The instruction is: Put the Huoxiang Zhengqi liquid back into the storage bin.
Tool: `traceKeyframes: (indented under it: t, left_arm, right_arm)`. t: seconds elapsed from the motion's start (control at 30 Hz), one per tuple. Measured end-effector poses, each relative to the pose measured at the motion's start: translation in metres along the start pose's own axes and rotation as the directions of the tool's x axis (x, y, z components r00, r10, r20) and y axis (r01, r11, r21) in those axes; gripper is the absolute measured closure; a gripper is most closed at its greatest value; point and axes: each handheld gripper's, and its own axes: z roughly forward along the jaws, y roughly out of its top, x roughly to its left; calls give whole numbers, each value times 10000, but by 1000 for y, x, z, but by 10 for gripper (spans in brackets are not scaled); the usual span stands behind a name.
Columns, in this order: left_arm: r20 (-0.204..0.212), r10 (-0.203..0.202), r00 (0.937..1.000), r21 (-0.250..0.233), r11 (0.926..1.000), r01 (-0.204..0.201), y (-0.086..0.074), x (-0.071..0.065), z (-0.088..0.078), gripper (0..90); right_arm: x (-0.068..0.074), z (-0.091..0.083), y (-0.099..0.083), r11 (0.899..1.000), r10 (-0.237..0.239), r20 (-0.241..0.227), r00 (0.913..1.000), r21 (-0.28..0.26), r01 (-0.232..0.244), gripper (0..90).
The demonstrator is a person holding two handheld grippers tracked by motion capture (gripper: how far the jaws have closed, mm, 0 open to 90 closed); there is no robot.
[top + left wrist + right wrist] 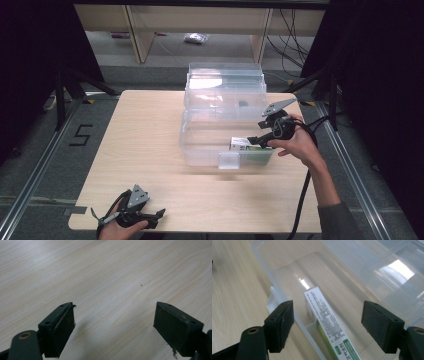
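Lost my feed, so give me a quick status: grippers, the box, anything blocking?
Right gripper open above the clear bin. White-and-green box lying inside, between the jaws, not gripped. Left gripper open over bare table. Nothing blocking.

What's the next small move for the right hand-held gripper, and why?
Probably lift the right hand-held gripper up out of the clear bin. Its jaws stand open, apart from the white-and-green box, which lies on the bin floor, so the placing looks done.
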Motion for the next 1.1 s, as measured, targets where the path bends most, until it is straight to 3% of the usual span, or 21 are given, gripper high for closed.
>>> traceKeyframes:
  t: [0.17,0.23,0.37,0.77,1.1]
  left_arm:
    - [62,-88,9999,-23,10000,88,0,-1,0,163]
    - [-41,-2,10000,-15,10000,2,0,0,0,163]
    - [57,-11,10000,-96,10000,12,0,-1,-1,164]
    - [74,43,10000,-20,10000,-43,0,-1,-1,163]
    - [-5,32,10000,-80,10000,-32,0,-1,-1,164]
  right_arm:
    - [10,-1,-10,9985,353,-28,9994,-423,-354,263]
    - [13,-1,-15,9950,335,-154,9993,-938,-348,263]
    - [15,-2,-16,9920,575,-446,9973,-1099,-621,248]
    - [24,3,-16,9916,497,-349,9982,-1178,-535,226]
    - [31,1,-25,9905,772,-176,9969,-1125,-787,216]
